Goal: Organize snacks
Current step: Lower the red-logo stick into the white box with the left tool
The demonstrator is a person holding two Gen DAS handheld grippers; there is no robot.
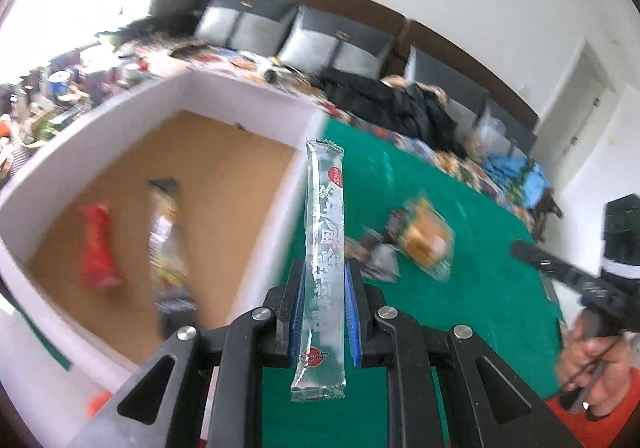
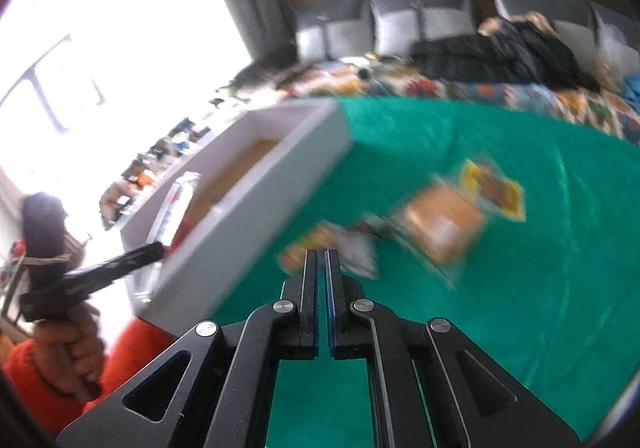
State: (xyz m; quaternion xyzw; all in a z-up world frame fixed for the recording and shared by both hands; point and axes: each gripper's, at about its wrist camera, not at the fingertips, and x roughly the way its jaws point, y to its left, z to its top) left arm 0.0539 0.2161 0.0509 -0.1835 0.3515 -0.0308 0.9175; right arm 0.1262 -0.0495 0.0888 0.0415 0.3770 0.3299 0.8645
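The left gripper [image 1: 324, 280] clamps a clear stick pack [image 1: 323, 248] upright, beside the white box [image 1: 248, 100] holding two snacks. The right gripper [image 2: 322, 264] fingers are nearly closed, seemingly empty, above blurred snacks [image 2: 440, 224] on the green table [image 2: 520, 288].

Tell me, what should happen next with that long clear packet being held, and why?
Probably carry it a little left over the box and let go. The left gripper is clamped on the clear packet near the box wall, and two snacks already lie inside, the red one among them.
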